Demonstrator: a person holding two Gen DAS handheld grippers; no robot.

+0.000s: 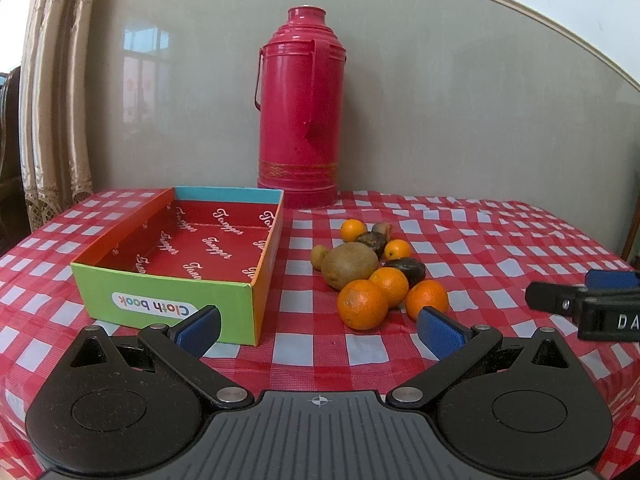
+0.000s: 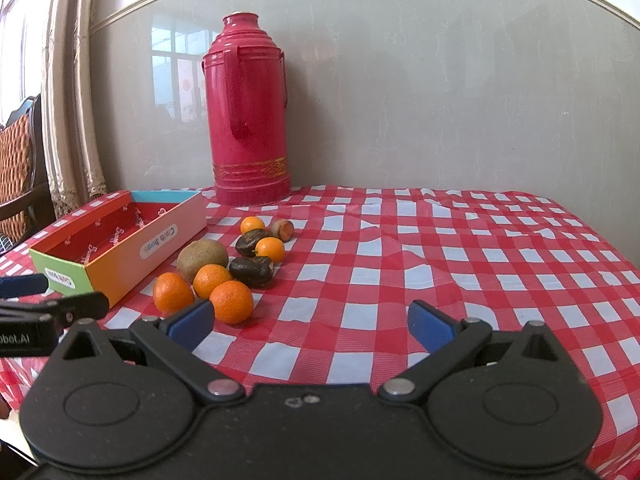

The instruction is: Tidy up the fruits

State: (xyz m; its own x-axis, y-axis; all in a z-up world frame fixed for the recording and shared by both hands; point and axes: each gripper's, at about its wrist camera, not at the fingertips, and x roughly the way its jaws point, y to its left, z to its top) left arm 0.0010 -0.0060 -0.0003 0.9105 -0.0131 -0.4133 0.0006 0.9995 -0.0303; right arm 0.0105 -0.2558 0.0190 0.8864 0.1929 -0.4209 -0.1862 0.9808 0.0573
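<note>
A heap of fruit lies on the checked tablecloth: several oranges, a large brown kiwi and dark wrinkled fruits. Left of the heap stands an open colourful cardboard box with a red, bare inside. My left gripper hovers open just short of the heap and the box's near corner, nothing between its blue pads. My right gripper is open too, low over the cloth to the right of the nearest orange. Each gripper shows at the edge of the other's view.
A tall red thermos flask stands at the back against the grey wall. A beige curtain hangs at the left, with a chair and cushion beside it. The red-and-white tablecloth stretches bare to the right.
</note>
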